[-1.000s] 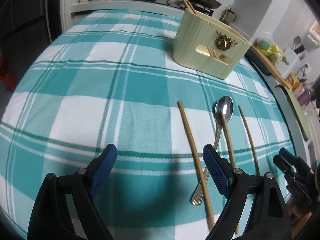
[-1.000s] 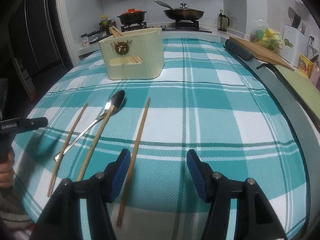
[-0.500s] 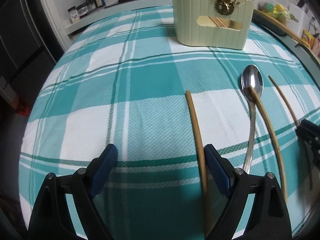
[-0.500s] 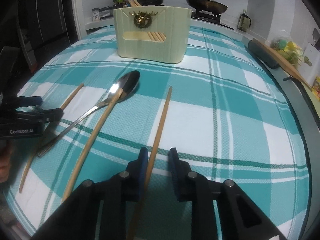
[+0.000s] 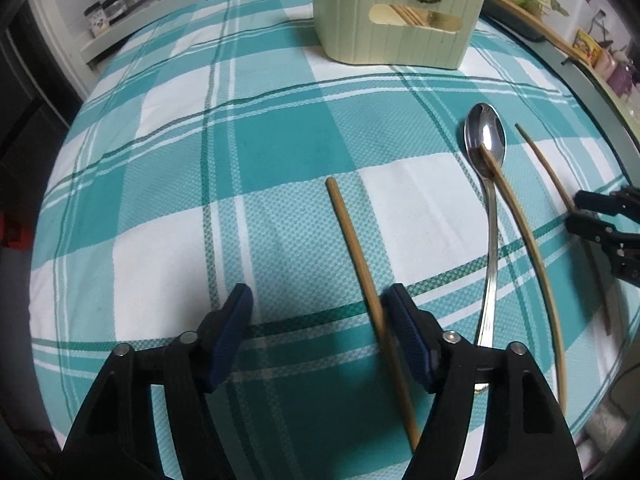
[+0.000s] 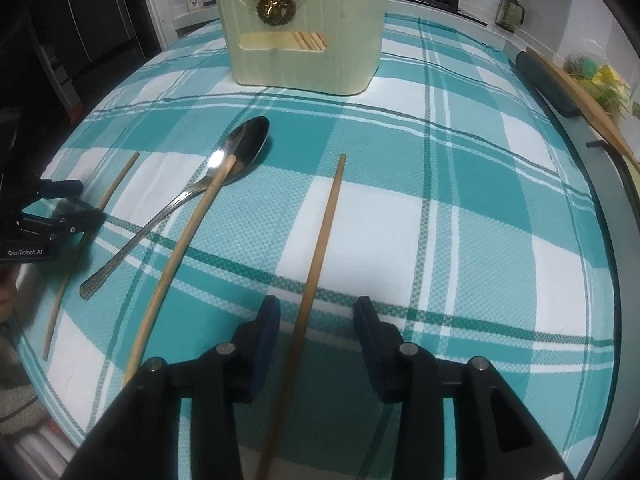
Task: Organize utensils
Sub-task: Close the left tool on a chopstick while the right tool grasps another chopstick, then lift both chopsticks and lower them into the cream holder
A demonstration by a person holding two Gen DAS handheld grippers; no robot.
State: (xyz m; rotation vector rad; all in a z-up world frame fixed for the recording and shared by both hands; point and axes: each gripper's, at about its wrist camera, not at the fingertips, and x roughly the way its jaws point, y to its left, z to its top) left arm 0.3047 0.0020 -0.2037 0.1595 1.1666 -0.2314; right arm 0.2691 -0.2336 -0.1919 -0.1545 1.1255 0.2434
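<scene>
Chopstick [image 6: 320,240] lies lengthwise between the right gripper's [image 6: 316,316] parted jaws, its long axis running straight ahead, untouched on either side (closing should catch it). Another chopstick [image 5: 356,256] sits just inside the left gripper's [image 5: 318,312] right finger, jaws wide. Beyond, left of the right jaws, the spoon [image 6: 192,196]; farthest, the holder [image 6: 304,36].

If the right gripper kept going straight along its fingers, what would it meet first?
Judging from the right wrist view, the right gripper, open, already straddles a chopstick lying along its heading. Beyond that stick's tip, the cream utensil holder looks next, though depth is uncertain.
</scene>
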